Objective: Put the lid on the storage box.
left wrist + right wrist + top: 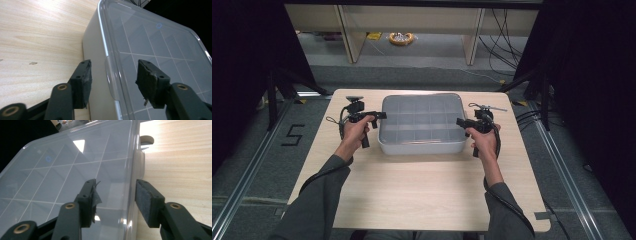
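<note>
Forearms in grey sleeves come up the pale wooden table point(422, 195), one gripper per hand, flanking one grey plastic compartment box with a clear lid point(422, 125) at centre. Left gripper point(113, 75): jaws apart, straddling the lid's edge tab point(111, 77), likely to unclip. Right gripper point(116, 195): jaws unclenched astride the opposite rim.

Wooden table point(422, 190) bears one lidded compartment box point(421, 125)

The box point(150, 50) runs off the frame in both gripper views; its compartments' contents (behind the cloudy lid point(421, 117)) cannot be told.
</note>
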